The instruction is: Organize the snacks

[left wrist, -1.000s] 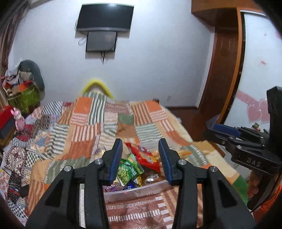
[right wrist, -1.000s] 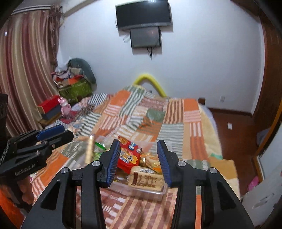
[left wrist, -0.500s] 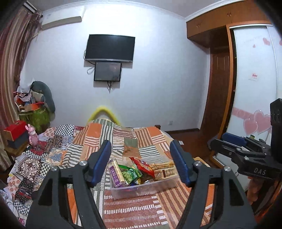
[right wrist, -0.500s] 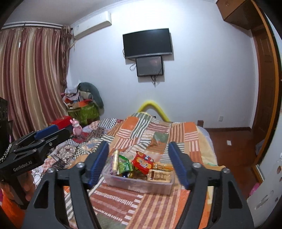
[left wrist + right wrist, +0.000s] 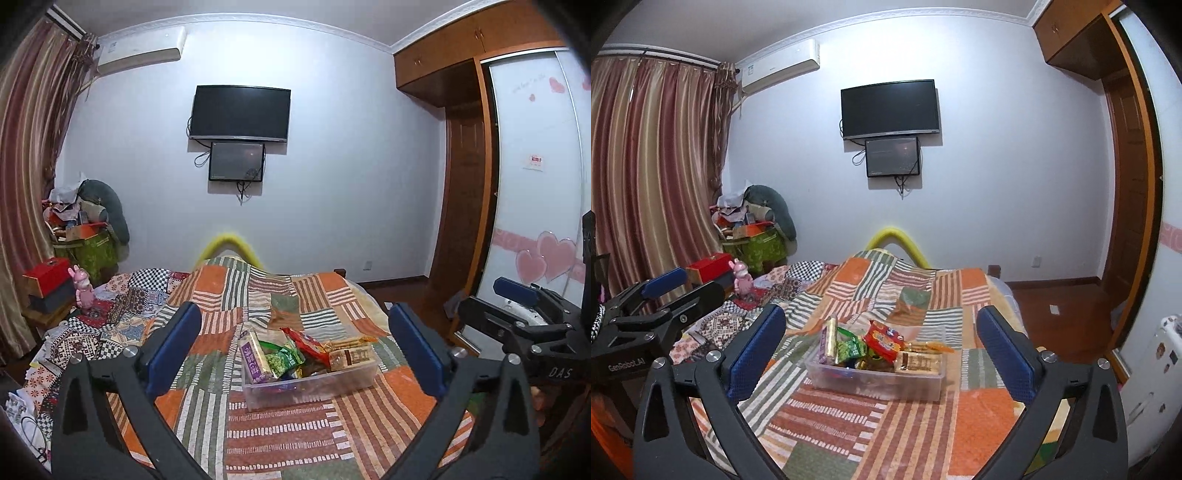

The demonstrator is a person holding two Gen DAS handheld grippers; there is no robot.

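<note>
Item: snack box (image 5: 309, 380) on bed (image 5: 280, 432). My L tool (image 5: 293, 352) & R tool (image 5: 882, 350) now pulled back, both spread wide, empty; sorting looks finished.

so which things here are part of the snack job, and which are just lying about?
Job:
clear plastic bin
red snack packet
green snack packet
purple snack bar
biscuit pack

Lying about:
pink toy figure
red box
green bag of clutter
wall TV

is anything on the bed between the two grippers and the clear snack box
Nothing visible. Only bare patchwork quilt lies between the open left gripper, the open right gripper and the clear snack box.
</note>
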